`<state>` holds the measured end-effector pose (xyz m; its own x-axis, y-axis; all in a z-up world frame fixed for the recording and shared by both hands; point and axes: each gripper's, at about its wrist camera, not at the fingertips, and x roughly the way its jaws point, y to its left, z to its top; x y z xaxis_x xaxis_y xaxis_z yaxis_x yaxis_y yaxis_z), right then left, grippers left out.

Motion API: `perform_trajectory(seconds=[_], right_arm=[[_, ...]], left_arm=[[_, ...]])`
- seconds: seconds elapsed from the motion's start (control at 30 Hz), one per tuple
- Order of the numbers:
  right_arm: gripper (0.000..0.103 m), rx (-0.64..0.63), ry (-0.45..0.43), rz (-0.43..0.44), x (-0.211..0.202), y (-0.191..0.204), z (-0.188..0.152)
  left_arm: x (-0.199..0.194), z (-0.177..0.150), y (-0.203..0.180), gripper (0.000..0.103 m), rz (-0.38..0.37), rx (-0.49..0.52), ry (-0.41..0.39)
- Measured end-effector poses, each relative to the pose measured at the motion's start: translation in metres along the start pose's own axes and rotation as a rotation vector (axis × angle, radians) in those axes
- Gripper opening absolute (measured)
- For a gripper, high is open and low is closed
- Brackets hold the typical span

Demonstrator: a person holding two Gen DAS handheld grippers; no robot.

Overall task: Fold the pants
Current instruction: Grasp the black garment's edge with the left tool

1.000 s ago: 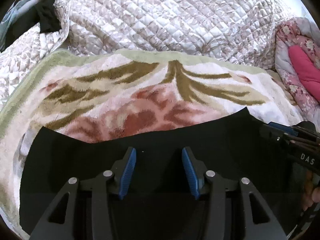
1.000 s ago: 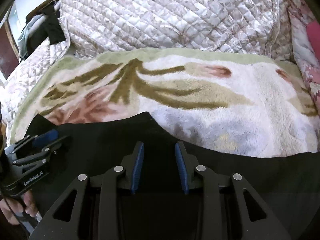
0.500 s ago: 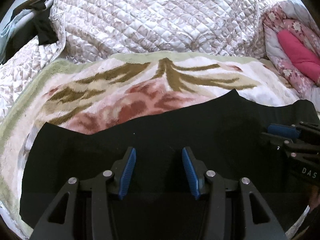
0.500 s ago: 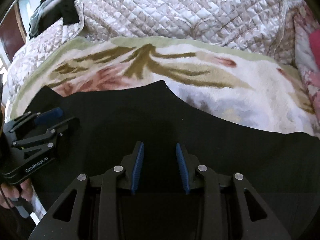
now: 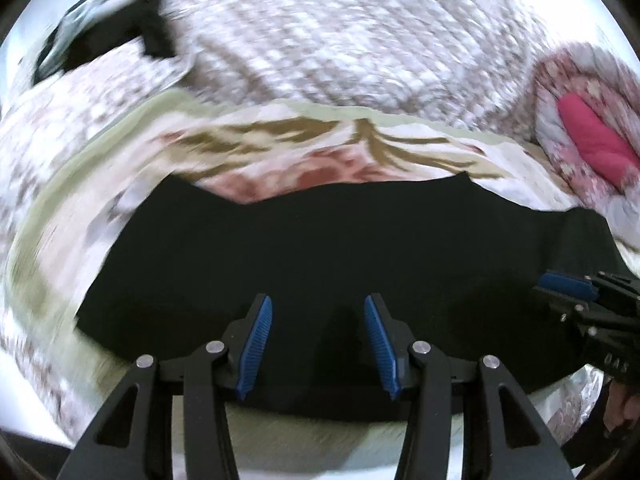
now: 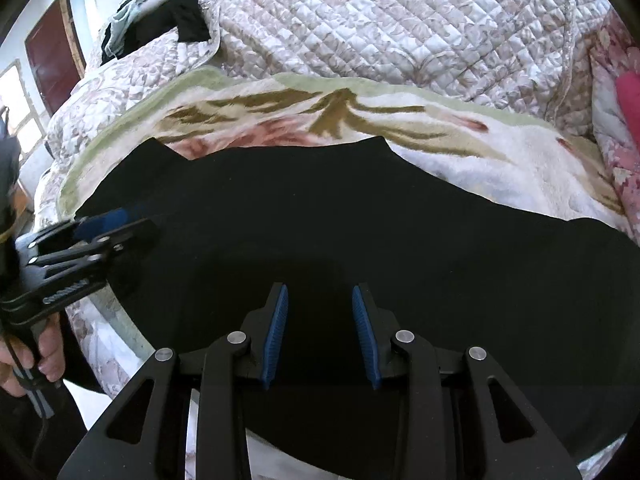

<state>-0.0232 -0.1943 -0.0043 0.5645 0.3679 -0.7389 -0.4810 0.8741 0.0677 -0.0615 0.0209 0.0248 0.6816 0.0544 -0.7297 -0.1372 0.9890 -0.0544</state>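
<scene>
Left wrist view shows us the black pants (image 5: 320, 248) spread flat on a fleecy flowered blanket (image 5: 280, 152) that covers the bed, with a quilted bedspread (image 5: 340, 32) heaped behind it and a pink pillow (image 5: 596, 140) off to the right. Our left gripper (image 5: 318, 336) hangs over the near part of the dark cloth with its jaws apart and nothing between the blue pads. At the right edge of that picture we see our right gripper (image 5: 580, 292) over the same garment. From the right wrist view, the right gripper (image 6: 320, 332) also has its jaws apart above the pants (image 6: 360, 220), empty, while the left gripper (image 6: 92, 236) reaches in from the left over the garment's near corner; that picture does not show its jaws clearly.
</scene>
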Motion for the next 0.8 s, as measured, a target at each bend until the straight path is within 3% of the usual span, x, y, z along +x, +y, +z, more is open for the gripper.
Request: perform_trajectory(seconds=[0.33,0.8], right_arm=[[0.034,0.005,-0.010,0.024,0.001,0.003,0.000],[0.034,0.026,-0.009,0.047,0.001,-0.001,0.000]], left_arm=[[-0.015,-0.027,0.075,0.051,0.107,-0.276,-0.009],[-0.007,-0.034,0.102,0.051,0.039,-0.424,-0.056]])
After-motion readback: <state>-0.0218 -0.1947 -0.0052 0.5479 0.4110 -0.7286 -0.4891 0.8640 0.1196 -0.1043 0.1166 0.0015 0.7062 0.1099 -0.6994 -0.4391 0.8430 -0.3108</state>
